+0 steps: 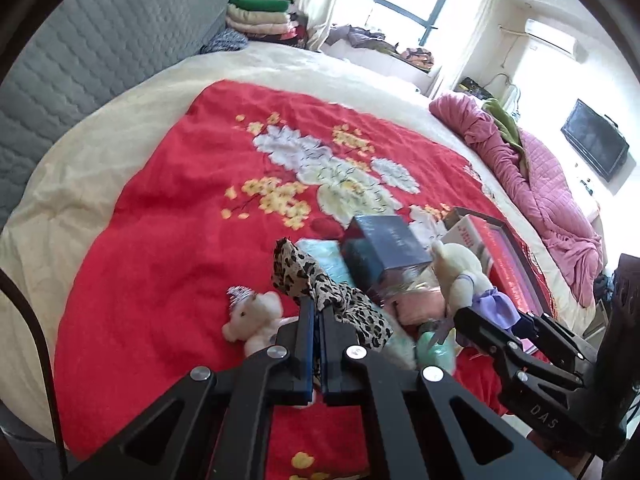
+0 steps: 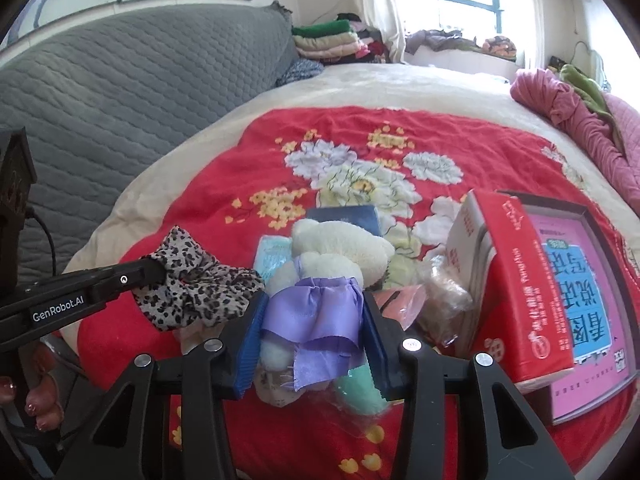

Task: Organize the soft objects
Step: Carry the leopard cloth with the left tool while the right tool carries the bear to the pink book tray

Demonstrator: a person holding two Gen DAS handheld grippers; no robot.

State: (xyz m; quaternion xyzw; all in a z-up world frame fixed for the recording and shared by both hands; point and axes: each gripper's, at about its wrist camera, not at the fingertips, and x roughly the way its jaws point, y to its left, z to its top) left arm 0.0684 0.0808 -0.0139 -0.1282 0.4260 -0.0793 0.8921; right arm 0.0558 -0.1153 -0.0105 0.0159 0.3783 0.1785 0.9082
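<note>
Up above the red floral blanket (image 1: 160,240), the left gripper (image 1: 318,312) pinched a leopard-print cloth (image 1: 320,288), while the right gripper (image 2: 312,320) squeezed a white plush bear (image 2: 340,248) by its purple dress.

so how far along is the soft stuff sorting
Nothing looks sorted yet. In hand: the left gripper is shut on the leopard-print cloth, and the right gripper is shut on the white teddy in a purple dress. Left: a small white plush lies loose on the red blanket, and the pile beside the blue box remains.
</note>
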